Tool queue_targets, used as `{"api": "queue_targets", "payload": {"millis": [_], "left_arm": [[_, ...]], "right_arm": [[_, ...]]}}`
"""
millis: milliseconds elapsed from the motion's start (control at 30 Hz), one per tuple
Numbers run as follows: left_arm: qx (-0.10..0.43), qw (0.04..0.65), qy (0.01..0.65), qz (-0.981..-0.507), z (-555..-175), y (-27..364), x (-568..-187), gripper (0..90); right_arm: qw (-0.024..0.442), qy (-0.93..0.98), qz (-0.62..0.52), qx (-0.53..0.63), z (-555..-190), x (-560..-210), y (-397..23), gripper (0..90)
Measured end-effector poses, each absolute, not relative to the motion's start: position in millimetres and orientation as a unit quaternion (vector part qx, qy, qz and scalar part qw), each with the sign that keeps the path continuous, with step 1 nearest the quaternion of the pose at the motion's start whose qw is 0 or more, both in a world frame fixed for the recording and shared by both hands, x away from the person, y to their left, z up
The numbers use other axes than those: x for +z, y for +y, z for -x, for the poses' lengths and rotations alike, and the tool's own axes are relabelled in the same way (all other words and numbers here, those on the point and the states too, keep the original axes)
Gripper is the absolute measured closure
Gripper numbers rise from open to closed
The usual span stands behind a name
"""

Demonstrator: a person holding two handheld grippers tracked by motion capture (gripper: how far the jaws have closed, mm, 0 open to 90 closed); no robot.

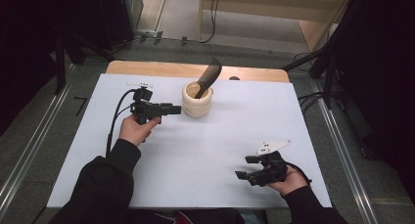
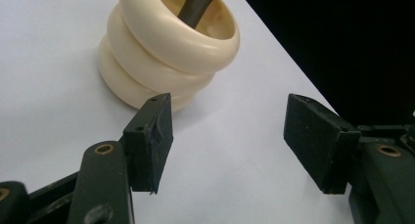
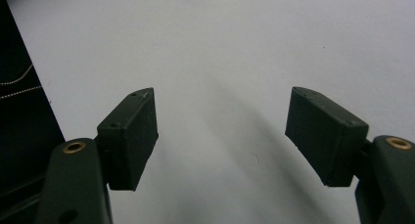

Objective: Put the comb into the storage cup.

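Two tools rest over the white surface (image 1: pixel 195 150), both with jaws spread apart and gripping nothing. At upper centre of the high view, a cream ribbed holder (image 1: pixel 197 100) stands with a dark comb (image 1: pixel 207 76) leaning out of it. Just left of it is the left tool (image 1: pixel 179 108); the right tool (image 1: pixel 247 168) is well apart at lower right. From the left gripper view, the holder's (image 2: pixel 166 53) stacked rings fill the upper left, beside the surface's edge.
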State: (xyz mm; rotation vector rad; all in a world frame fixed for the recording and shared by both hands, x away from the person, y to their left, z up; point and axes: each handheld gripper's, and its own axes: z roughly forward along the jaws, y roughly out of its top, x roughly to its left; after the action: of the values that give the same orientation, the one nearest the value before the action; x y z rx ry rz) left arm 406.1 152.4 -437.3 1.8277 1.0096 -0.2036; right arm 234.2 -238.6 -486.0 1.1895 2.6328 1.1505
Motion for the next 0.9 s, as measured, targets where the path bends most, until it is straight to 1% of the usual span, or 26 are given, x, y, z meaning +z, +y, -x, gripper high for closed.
{"api": "queue_targets", "payload": {"millis": [67, 400, 567, 900], "left_arm": [[-0.082, 0.497, 0.413, -0.758, -402, 154, -437, 34.0], [-0.076, 0.487, 0.395, -0.775, -380, 158, -435, 33.0], [-0.084, 0.477, 0.396, -0.780, -370, 158, -436, 32.7], [-0.084, 0.449, 0.373, -0.807, -350, 158, -444, 32.7]], "right_arm": [[0.015, 0.847, -0.383, 0.369, -234, -486, -238, 25.7], [0.015, 0.847, -0.382, 0.370, -236, -487, -237, 25.7], [0.013, 0.846, -0.384, 0.369, -236, -486, -237, 25.7], [0.013, 0.845, -0.385, 0.371, -236, -486, -237, 25.7]]}}
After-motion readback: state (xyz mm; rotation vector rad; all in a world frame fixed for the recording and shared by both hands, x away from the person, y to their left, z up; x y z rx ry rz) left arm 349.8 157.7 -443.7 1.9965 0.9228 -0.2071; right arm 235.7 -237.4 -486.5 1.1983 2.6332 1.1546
